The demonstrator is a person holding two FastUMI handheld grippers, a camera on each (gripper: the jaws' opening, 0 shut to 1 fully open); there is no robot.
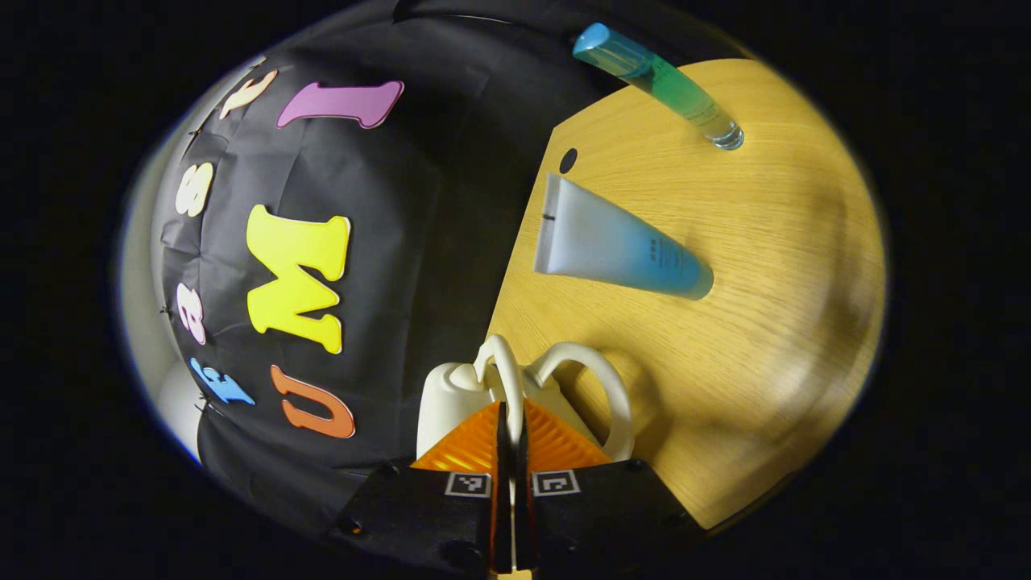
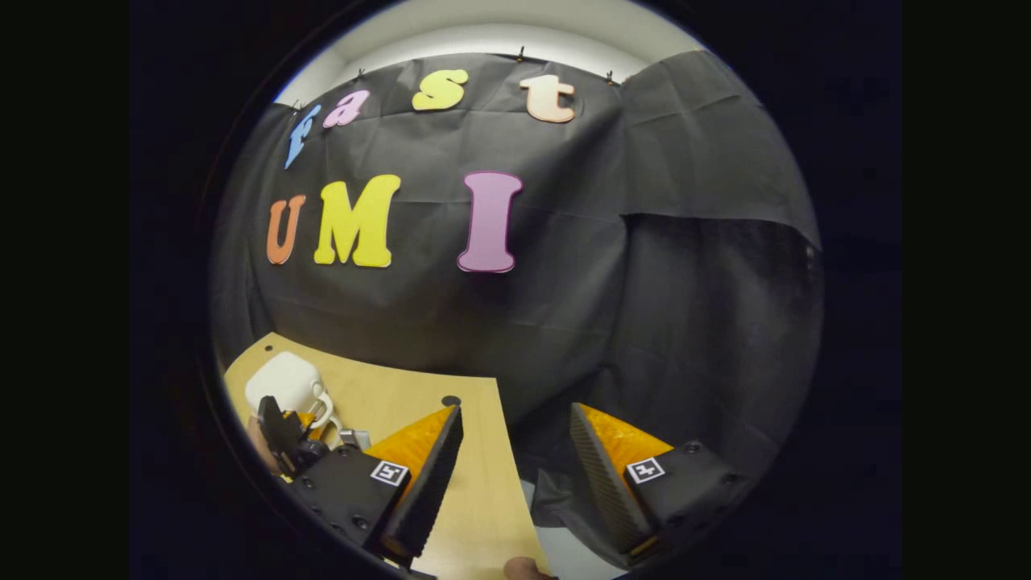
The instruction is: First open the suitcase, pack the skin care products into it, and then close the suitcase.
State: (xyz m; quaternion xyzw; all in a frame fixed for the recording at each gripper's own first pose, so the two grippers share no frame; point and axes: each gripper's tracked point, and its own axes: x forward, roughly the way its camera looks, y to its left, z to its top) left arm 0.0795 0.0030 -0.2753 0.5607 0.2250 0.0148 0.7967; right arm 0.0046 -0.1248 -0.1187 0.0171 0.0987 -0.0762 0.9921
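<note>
- Left gripper view: the wooden table (image 1: pixel 749 338), light oak grain with a small dark round hole (image 1: pixel 568 159) near its cut corner, takes up the right side; the black cloth wall (image 1: pixel 435 242) fills the left, with a strip of pale room wall at the far left edge.
- On the table lies a frosted squeeze tube (image 1: pixel 620 246), white at its flat crimped end and shading to blue toward the cap end, lying on its side with the cap pointing away from the cloth.
- Farther along the table stands a slim clear bottle (image 1: pixel 664 84) of blue-green liquid with a blue cap, apart from the tube and leaning in this fisheye picture.
- The small white suitcase (image 1: pixel 451 403) sits at the table's edge beside the cloth, its lid down; it is glossy, rounded, with two looping white handles (image 1: pixel 503 383).
- The left gripper (image 1: pixel 511 419) has its fingers pressed together on one thin handle loop of the suitcase.
- Right gripper view: the right gripper (image 2: pixel 515 451) stands wide apart with nothing between its fingers, over the table's corner (image 2: pixel 475 483) and the gap beside it.
- At the lower left of that view the suitcase (image 2: pixel 282 383) rests on the table with the left gripper (image 2: pixel 306 427) at its handle.
- Above the cloth runs a band of pale wall (image 2: pixel 499 36).
</note>
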